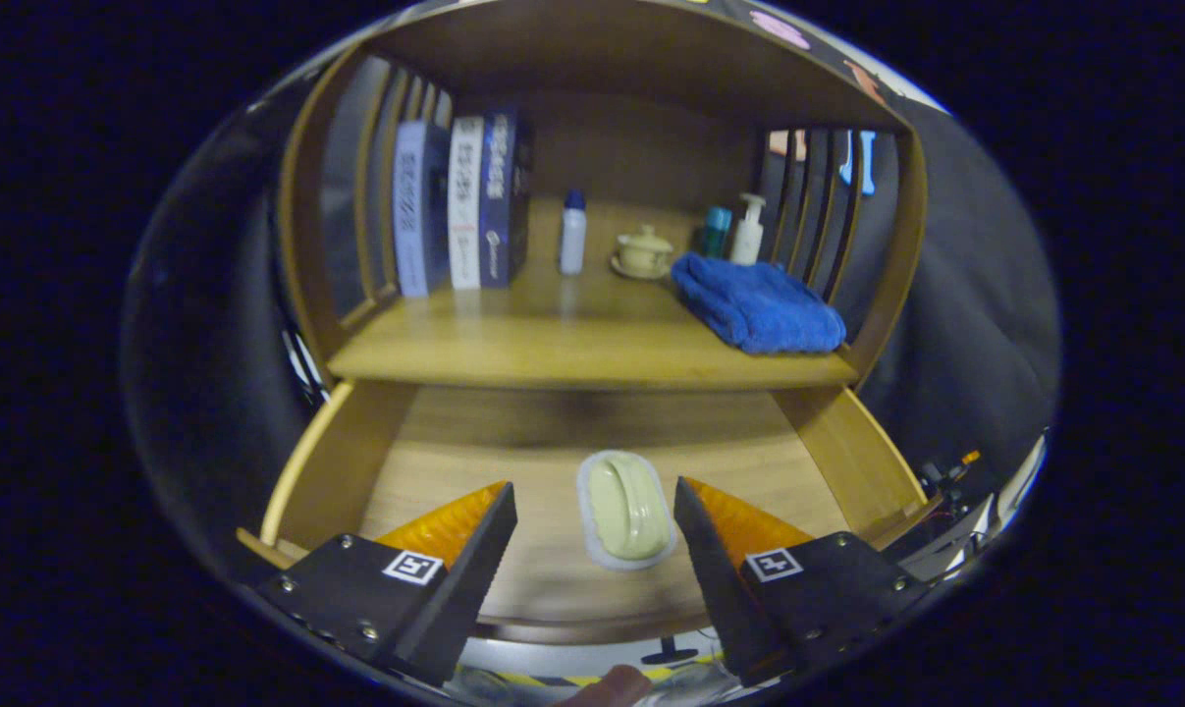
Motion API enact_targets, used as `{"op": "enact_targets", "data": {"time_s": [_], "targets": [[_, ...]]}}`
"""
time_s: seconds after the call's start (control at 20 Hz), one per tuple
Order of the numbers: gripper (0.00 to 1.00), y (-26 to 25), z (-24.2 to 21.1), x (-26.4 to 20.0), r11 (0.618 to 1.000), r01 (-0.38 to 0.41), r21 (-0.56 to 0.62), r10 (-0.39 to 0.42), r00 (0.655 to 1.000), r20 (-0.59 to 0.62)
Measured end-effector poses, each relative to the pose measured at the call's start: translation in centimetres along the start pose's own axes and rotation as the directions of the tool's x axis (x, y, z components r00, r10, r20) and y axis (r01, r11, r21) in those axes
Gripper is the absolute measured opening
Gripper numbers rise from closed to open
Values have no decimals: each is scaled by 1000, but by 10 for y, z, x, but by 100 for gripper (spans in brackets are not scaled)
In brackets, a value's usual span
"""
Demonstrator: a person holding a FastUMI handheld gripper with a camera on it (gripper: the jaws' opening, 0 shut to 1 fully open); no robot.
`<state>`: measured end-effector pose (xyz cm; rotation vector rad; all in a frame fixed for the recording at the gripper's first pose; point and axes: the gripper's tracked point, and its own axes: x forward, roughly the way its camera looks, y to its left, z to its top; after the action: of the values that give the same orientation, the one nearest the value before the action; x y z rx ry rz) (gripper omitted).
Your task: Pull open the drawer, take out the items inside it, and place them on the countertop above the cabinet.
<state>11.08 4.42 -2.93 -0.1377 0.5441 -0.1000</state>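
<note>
Gripper point(592, 511) poised over the pulled-out drawer point(327, 462), fingers spread apart with clear gaps on both sides of a pale oval dish point(626, 511) lying between them on the drawer floor, touching neither. The drawer's side walls flank the fingers; bare wood lies beyond the dish. Above the drawer, the surface point(553, 349) holds upright books point(464, 201), a small bottle point(572, 233), a lidded cup point(643, 252), a pump bottle point(747, 229) and a folded blue towel point(757, 304) near its front edge.

Gripper point(592, 511) spread wide, soap dish point(624, 510) btwn fingers (untouched), drawer point(513, 452) open
</note>
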Motion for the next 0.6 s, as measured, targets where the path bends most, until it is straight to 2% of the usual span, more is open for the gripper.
{"op": "enact_targets", "data": {"time_s": [0.2,0.35,0.45,0.55,0.6], "targets": [[96,-4,-8,43,1000,-13,9,14,996,-90],[85,-8,-4,56,999,-21,24,23,997,-76],[78,-6,-10,61,998,-44,54,50,992,-113],[78,-11,-16,67,998,-31,61,40,989,-141],[77,-20,-22,69,999,6,40,1,983,-182]]}}
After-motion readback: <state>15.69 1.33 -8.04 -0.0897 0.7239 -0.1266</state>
